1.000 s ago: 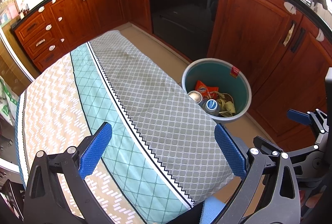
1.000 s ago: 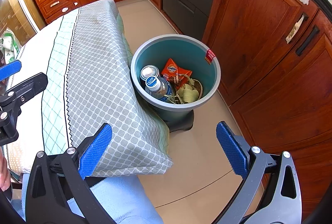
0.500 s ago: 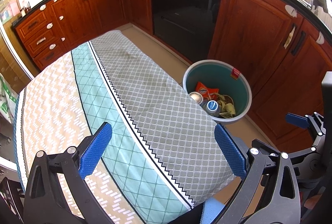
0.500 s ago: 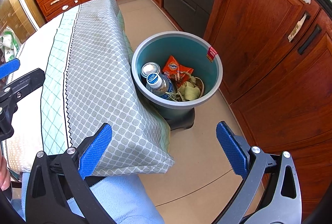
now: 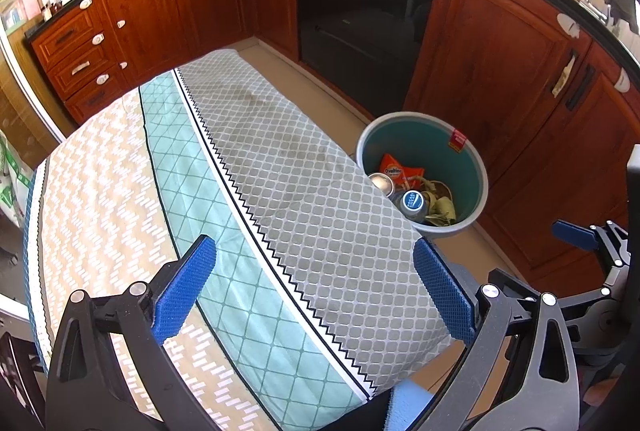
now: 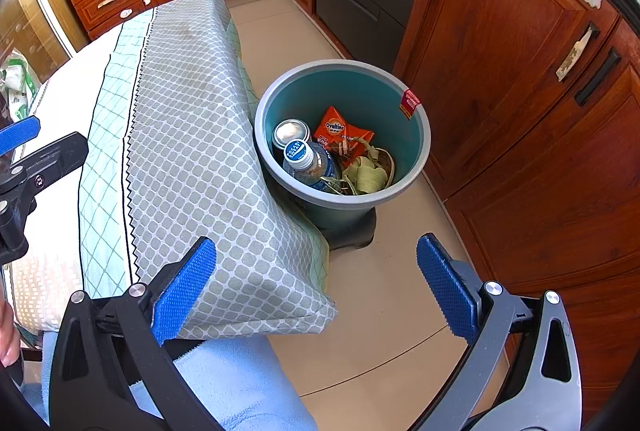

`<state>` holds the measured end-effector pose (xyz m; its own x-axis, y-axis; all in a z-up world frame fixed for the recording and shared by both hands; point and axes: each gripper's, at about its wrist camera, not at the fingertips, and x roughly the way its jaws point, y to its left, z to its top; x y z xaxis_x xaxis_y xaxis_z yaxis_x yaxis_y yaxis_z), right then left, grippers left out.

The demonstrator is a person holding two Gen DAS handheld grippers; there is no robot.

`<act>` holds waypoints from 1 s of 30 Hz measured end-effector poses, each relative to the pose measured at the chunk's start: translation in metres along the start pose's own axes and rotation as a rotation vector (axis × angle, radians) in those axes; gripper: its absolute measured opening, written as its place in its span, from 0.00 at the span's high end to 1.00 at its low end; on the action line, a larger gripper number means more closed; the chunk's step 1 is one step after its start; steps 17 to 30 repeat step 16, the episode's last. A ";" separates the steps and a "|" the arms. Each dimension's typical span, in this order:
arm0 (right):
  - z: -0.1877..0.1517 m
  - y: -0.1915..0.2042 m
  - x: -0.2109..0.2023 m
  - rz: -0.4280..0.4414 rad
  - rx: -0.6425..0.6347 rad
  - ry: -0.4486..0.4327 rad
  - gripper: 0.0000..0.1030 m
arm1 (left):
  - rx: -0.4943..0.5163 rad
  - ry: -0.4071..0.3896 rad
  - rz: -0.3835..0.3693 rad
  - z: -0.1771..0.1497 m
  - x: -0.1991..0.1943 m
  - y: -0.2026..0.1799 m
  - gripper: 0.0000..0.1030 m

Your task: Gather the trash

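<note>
I am holding my left hand-held gripper [image 5: 314,293] above the cloth-covered tabletop [image 5: 280,199], its jaws spread wide and gripping nothing. My right hand-held gripper [image 6: 316,291] is hanging past the tabletop's corner, jaws likewise apart. The trash bin [image 6: 412,167] is sitting on the floor just beside the tabletop, holding a bottle [image 6: 308,161], a can [image 6: 290,131] and an orange wrapper [image 6: 340,133].

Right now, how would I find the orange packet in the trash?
Find the round teal bin on the floor beside the cloth-covered table. Inside, toward the back, lies the orange Ovaltine packet, the only flat orange thing, behind the blue-capped bottle and silver can.
</note>
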<state>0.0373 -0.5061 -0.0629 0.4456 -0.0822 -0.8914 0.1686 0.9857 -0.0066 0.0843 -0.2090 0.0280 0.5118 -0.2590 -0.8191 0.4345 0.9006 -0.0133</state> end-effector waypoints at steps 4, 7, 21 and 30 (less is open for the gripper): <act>0.000 0.001 0.001 0.000 -0.003 0.001 0.06 | -0.007 0.001 -0.001 0.000 0.001 0.001 0.04; 0.001 0.002 0.001 0.001 -0.004 0.001 0.06 | -0.010 0.006 -0.001 0.000 0.001 0.002 0.04; 0.002 0.005 0.002 0.002 -0.010 0.004 0.06 | -0.025 0.018 0.010 -0.001 0.004 0.005 0.04; 0.002 0.005 0.002 0.002 -0.010 0.004 0.06 | -0.025 0.018 0.010 -0.001 0.004 0.005 0.04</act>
